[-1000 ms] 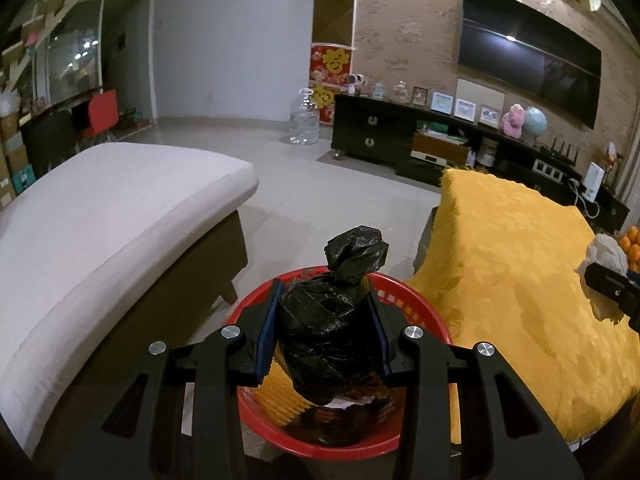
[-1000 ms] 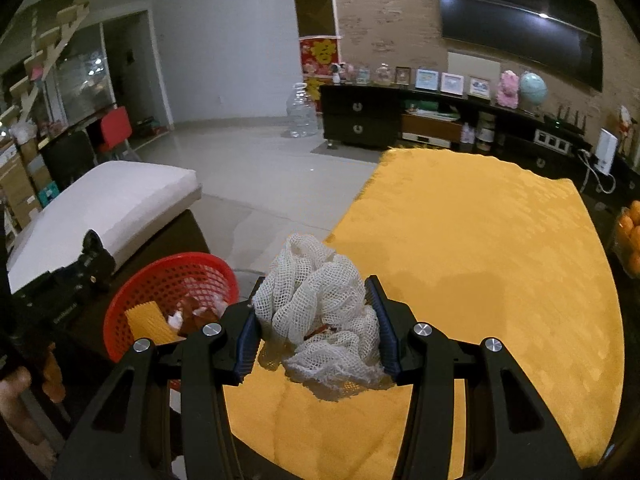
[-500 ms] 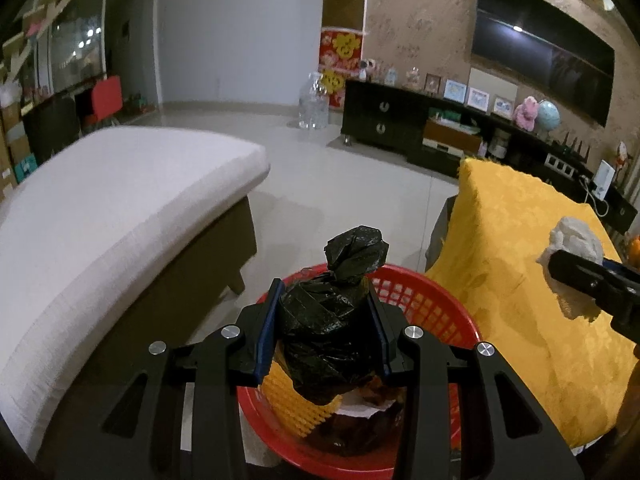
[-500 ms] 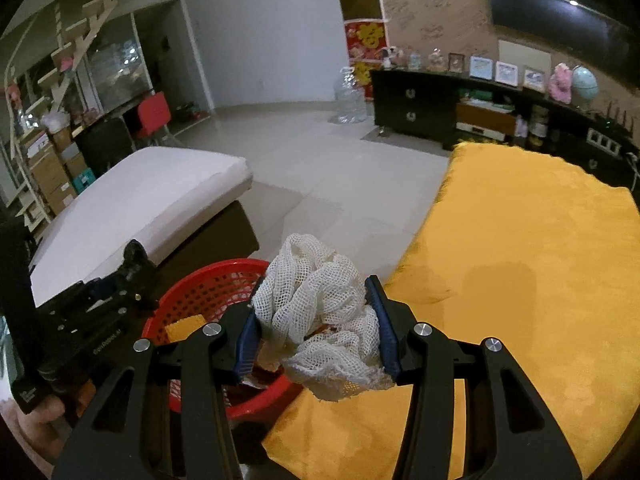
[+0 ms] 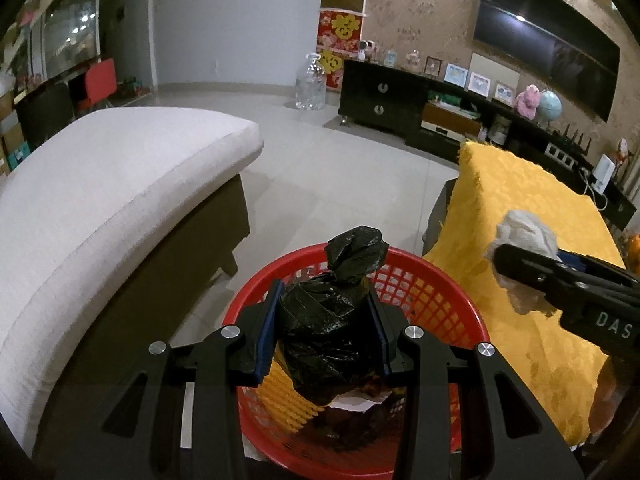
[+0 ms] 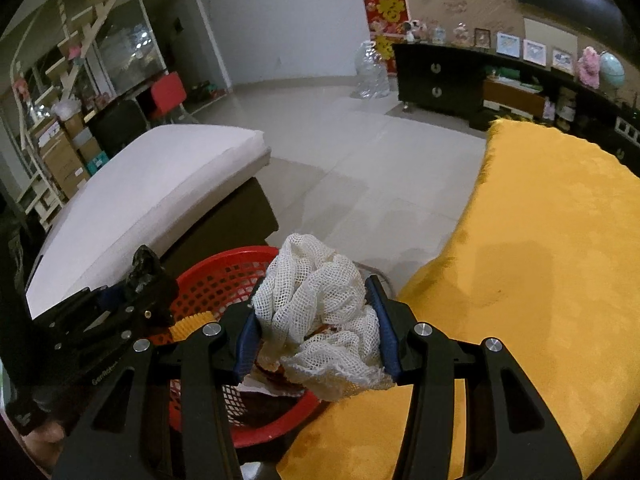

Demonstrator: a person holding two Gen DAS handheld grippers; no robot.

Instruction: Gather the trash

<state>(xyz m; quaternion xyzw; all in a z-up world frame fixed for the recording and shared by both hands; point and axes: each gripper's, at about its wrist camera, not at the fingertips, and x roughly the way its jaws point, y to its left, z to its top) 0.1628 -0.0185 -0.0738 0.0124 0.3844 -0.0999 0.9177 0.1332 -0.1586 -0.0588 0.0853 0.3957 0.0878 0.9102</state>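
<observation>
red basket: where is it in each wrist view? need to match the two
Left wrist: red basket at bottom centre, behind the left gripper and its black bag.
Right wrist: lower left, behind the right gripper holding white mesh.
Shared landmark: yellow cloth, right of the basket.

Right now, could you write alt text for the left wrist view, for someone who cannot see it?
A handheld left gripper pinches a knotted black trash bag above a red plastic basket that already holds litter. At right, the right gripper carries a wad of white netting over a yellow-covered table; a pale cushioned bench lies left.
</observation>
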